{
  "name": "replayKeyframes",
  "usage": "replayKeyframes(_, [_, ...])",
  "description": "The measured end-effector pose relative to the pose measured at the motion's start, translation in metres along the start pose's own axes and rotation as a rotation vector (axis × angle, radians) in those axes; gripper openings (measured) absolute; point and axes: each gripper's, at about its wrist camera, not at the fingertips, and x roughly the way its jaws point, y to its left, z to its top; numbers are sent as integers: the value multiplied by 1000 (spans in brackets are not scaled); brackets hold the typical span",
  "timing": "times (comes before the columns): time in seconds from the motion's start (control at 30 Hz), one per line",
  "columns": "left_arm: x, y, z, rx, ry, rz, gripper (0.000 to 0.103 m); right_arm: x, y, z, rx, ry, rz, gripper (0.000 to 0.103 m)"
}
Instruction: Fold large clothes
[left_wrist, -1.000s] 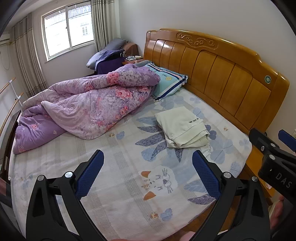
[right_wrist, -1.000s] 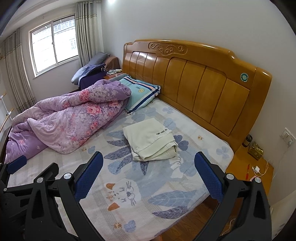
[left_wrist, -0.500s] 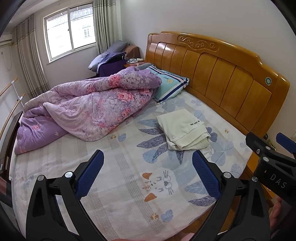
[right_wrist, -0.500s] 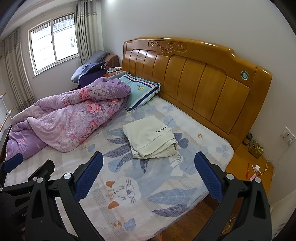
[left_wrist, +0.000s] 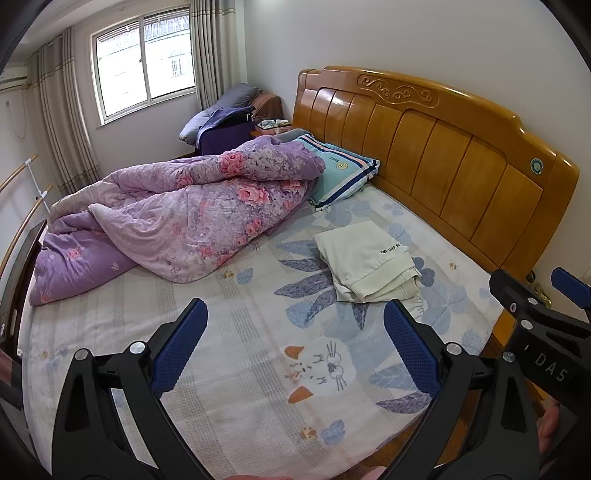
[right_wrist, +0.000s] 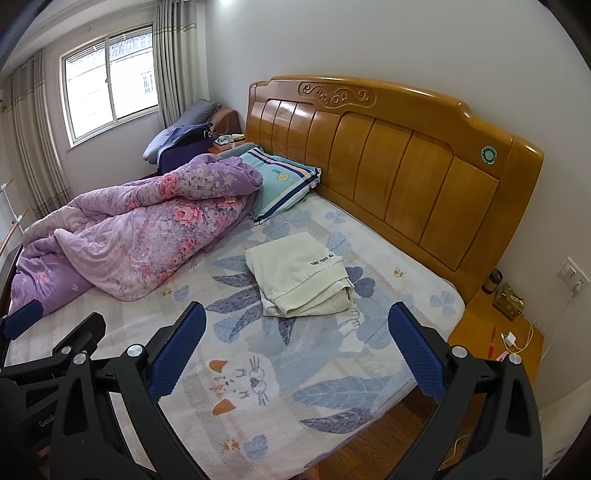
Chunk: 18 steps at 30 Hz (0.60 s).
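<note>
left hand-held gripper (left_wrist: 295, 343) and right hand-held gripper (right_wrist: 297, 341): both released, empty, above bed (right_wrist: 424, 295) | cream garment (right_wrist: 299, 273): folded, near headboard (right_wrist: 406, 166) | risk: pinching one layer only, so the stack slides apart

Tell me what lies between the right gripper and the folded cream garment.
Nothing stands between the right gripper and the cream garment: only bare printed bedsheet with leaf and cat patterns, seen in the right wrist view.
</note>
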Motion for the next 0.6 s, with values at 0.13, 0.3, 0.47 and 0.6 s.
replayKeyframes(0.13, [0,-1,4,-5,-4,7,96,0,0,0,-3,-1,2,95])
replayKeyframes(0.3, [1,0,7,-13,0,7,96,3,-2,1,-12,0,1,95])
replayKeyframes(0.47, [4,1,8,-15,11,21,96,3,-3,1,-14,0,1,95])
replayKeyframes(0.6, [5,2,10,-25,16,17,96,5,-3,2,-15,4,5,95])
